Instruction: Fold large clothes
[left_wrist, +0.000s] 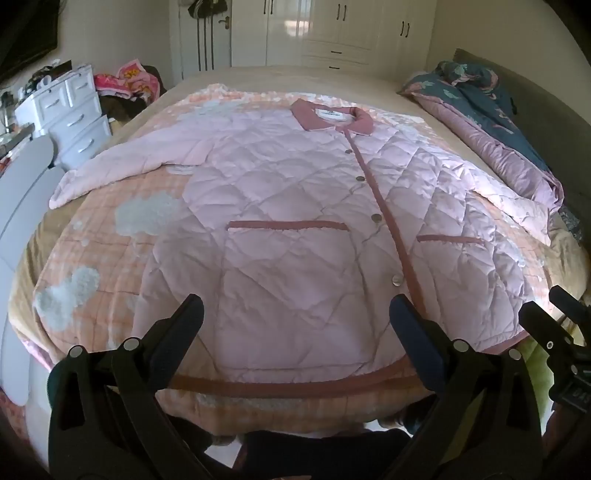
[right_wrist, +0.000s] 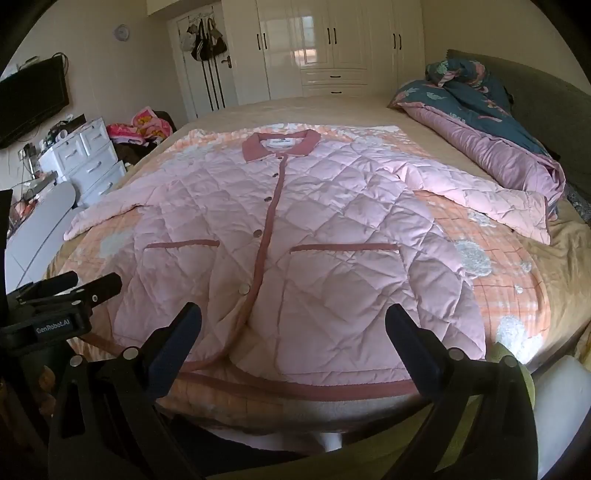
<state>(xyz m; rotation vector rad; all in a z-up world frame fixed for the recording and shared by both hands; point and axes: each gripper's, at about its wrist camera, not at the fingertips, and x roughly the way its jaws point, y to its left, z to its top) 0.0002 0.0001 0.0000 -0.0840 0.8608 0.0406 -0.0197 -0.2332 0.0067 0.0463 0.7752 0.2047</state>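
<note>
Both my tongs hang spread and empty over the near edge of the bed (left_wrist: 258, 75): the left gripper (left_wrist: 295, 314) above the left half of the hem, the right gripper (right_wrist: 293, 321) above the right half, neither touching cloth. Ahead of them the pink quilted jacket (left_wrist: 295, 206) lies face up and buttoned on the peach plaid blanket (left_wrist: 107, 240), hem toward me, collar (left_wrist: 332, 118) toward the far edge. Its long axis runs straight away from me, along the dark pink placket (right_wrist: 269, 221). Each sleeve stretches outward toward a side edge of the bed: the left sleeve (left_wrist: 122, 166) is nearer my left gripper, the right sleeve (right_wrist: 480, 199) nearer my right. My guess is that folding begins with a sleeve brought inward across the placket, each tong taking its own side.
</note>
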